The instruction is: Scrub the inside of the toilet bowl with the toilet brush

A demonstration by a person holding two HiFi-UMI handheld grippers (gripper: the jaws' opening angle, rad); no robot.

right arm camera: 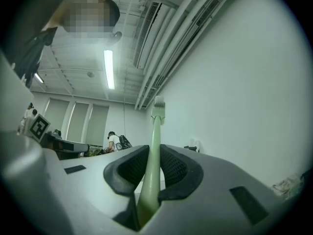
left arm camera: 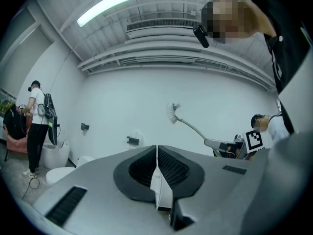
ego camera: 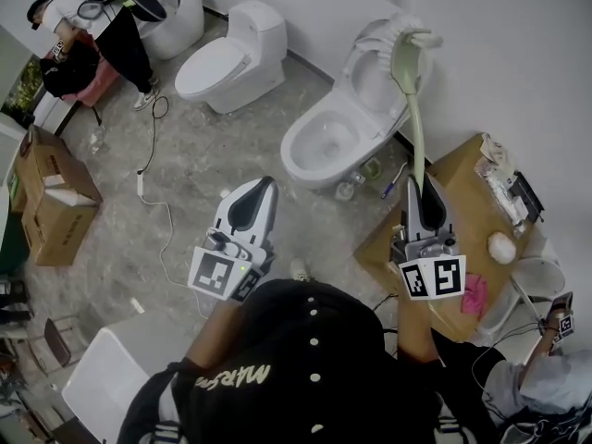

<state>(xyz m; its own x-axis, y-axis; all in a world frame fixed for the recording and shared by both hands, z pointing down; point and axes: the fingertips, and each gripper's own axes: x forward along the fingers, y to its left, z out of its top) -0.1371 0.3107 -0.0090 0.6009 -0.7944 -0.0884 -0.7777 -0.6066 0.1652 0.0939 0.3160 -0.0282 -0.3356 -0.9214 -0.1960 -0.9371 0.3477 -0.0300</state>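
A pale green toilet brush (ego camera: 413, 81) rises from my right gripper (ego camera: 424, 195), which is shut on its handle (right arm camera: 152, 165). The brush head (ego camera: 407, 39) hangs in the air above the raised lid of an open white toilet (ego camera: 326, 141), whose bowl lies below and to the left of it. In the left gripper view the brush (left arm camera: 172, 112) points up against the white wall. My left gripper (ego camera: 253, 202) is shut with nothing between its pads and is held left of the bowl, over the floor.
A second, closed toilet (ego camera: 231, 58) stands to the left, a third farther back. A wooden table (ego camera: 462, 239) with small items is at the right. Cardboard boxes (ego camera: 51, 197) and a cable (ego camera: 153, 202) lie on the floor. A person (ego camera: 102, 26) stands far left.
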